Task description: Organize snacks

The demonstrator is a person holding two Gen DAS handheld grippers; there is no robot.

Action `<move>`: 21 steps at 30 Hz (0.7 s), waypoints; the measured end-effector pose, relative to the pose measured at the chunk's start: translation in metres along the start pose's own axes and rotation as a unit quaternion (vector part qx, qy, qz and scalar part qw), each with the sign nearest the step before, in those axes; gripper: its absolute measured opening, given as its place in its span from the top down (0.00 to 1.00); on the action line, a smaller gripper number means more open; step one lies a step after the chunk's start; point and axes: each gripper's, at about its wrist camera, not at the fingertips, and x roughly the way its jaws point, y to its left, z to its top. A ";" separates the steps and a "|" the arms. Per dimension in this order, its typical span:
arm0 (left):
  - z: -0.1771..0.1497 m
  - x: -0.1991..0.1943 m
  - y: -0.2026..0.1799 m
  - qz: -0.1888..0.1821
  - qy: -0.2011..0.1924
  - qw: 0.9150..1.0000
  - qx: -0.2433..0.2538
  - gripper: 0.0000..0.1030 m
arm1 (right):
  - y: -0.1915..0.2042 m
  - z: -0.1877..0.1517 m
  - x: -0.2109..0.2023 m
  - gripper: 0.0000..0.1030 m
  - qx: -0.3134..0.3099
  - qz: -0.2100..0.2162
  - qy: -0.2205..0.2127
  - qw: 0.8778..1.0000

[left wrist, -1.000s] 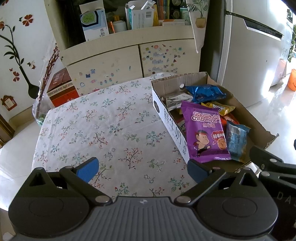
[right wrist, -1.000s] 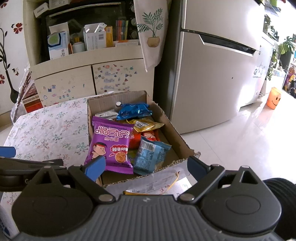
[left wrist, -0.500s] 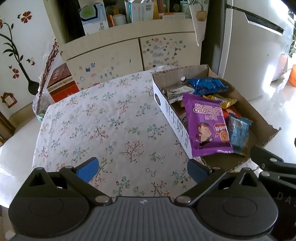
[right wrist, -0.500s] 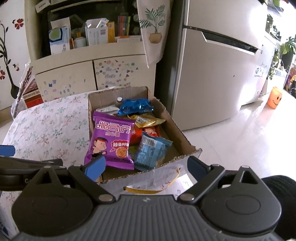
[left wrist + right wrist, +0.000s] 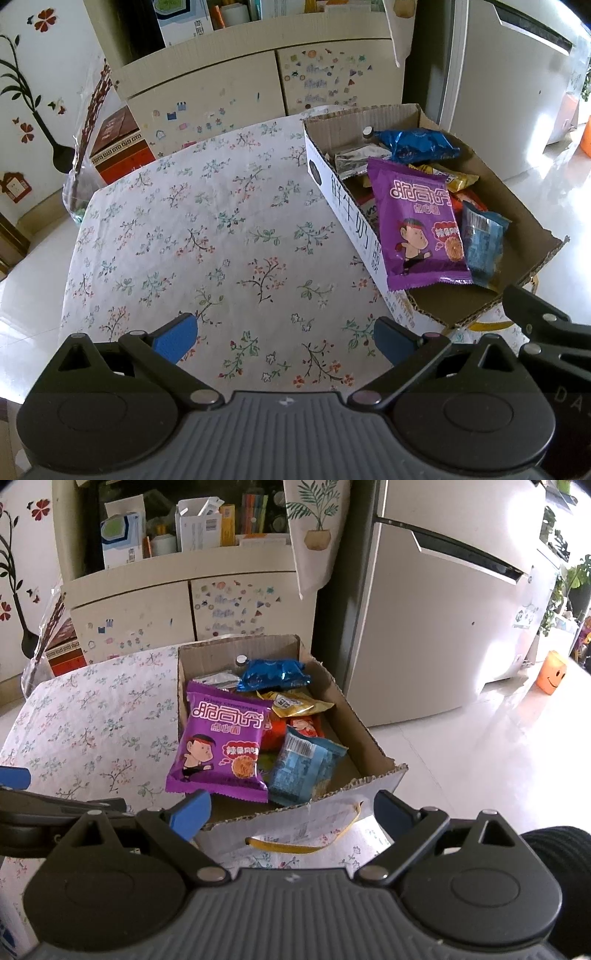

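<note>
A cardboard box [image 5: 532, 266] [image 5: 373, 738] stands at the table's right edge, holding several snack packs. A purple pack [image 5: 417, 225] [image 5: 221, 742] leans over its left wall. Beside it lie a light blue pack [image 5: 482, 245] [image 5: 303, 768], a dark blue pack [image 5: 421, 144] [image 5: 275, 674], a yellow pack [image 5: 295, 703], a red pack [image 5: 306, 725] and a silver pack [image 5: 356, 160]. My left gripper [image 5: 284, 338] hangs open over the flowered cloth, left of the box, empty. My right gripper [image 5: 291, 814] stands open just before the box's near wall, empty.
The table wears a flowered cloth [image 5: 192, 236]. A red box [image 5: 118, 147] and a vase of twigs [image 5: 79, 184] stand at its far left. Behind are a cream cabinet [image 5: 258, 85] with cartons and a fridge [image 5: 436, 620]. An orange bin [image 5: 552, 672] sits on the floor.
Both views have tilted slightly further down, so the box and table sit higher in frame. Neither gripper's opening has changed and no snack has moved.
</note>
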 end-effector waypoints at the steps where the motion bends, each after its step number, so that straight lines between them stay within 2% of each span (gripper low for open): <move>1: 0.000 0.000 0.000 0.001 0.001 1.000 0.001 0.00 | 0.000 0.000 0.000 0.08 -0.001 0.000 0.001 1.000; 21: 0.000 0.004 -0.001 0.006 0.009 1.000 0.004 0.00 | 0.001 0.000 0.003 0.08 -0.006 0.003 0.010 1.000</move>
